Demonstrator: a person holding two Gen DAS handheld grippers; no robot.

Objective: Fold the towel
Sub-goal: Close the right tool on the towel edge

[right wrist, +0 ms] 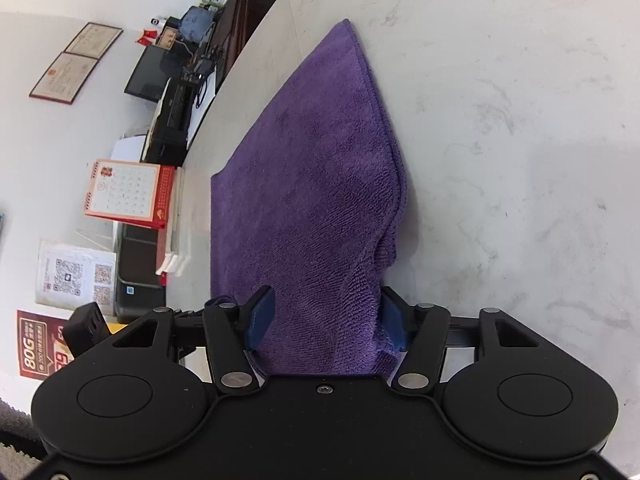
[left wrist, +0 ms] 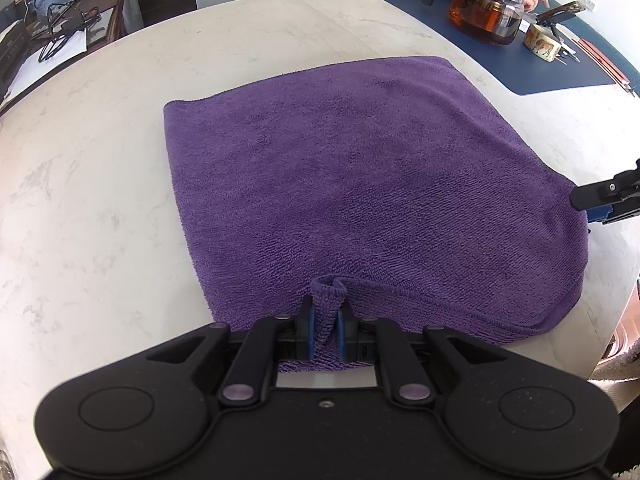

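Counter (left wrist: 100, 208): white marbled top, filling most of both frames.
Towel (left wrist: 340, 184): purple, lying folded in the centre of the left wrist frame, its near edge bunching at the bottom.
Blue mat (left wrist: 500, 60): lying at the upper right, carrying a glass teapot (left wrist: 490, 10).
Left gripper (left wrist: 324, 330): fingers are clamping a pinched corner of the towel.
Right gripper (right wrist: 326, 318): fingers are standing apart, with towel cloth lying between them and touching both pads.

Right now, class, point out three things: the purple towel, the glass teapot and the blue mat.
purple towel (left wrist: 340, 184): left wrist view, middle of its flat top layer.
glass teapot (left wrist: 486, 14): left wrist view, its tea-filled belly.
blue mat (left wrist: 532, 68): left wrist view, bare part near its front edge.
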